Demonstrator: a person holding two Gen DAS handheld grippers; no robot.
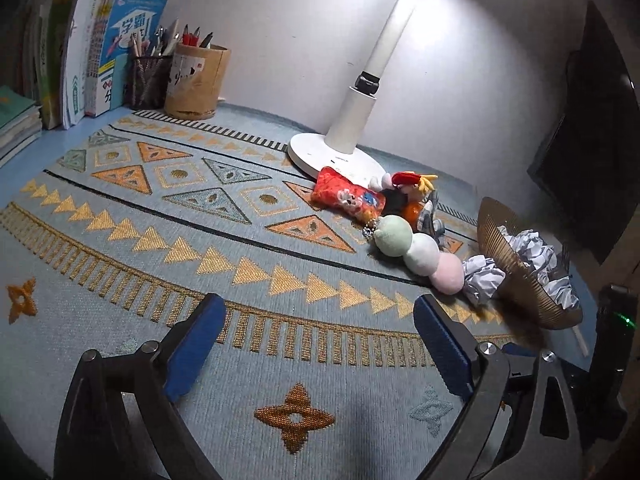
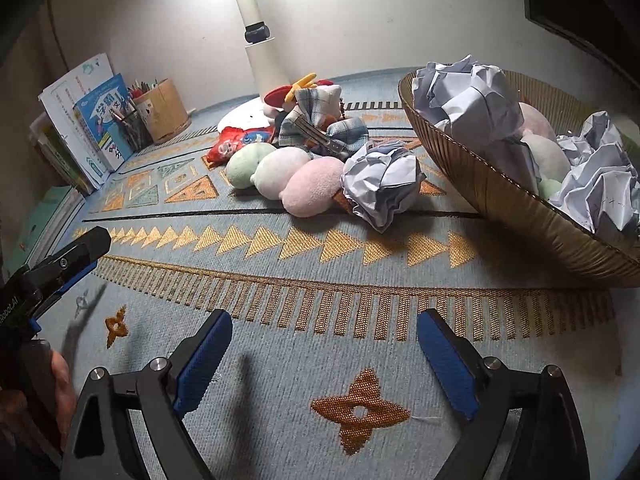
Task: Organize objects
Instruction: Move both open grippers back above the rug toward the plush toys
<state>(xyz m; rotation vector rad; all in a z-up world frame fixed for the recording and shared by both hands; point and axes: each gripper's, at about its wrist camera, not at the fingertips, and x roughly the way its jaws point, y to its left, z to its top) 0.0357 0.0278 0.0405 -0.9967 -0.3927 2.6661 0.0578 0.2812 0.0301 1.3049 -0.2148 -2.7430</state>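
A broad stretch of patterned mat (image 2: pixel 280 360) is left bare in front of both grippers. It is bounded behind by a plush dango toy (image 2: pixel 276 178) and a crumpled paper ball (image 2: pixel 382 182) just beside the ribbed bowl (image 2: pixel 520 216), in which more crumpled paper is held. The left gripper (image 1: pixel 316 328) and right gripper (image 2: pixel 324 344) are angled downward over the mat, jaws spread wide, nothing gripped.

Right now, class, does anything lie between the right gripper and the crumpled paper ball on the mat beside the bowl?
Nothing visible does. Only bare patterned mat lies between the open right gripper and the paper ball. The three-ball plush touches the ball's left side, and the bowl stands just to its right.
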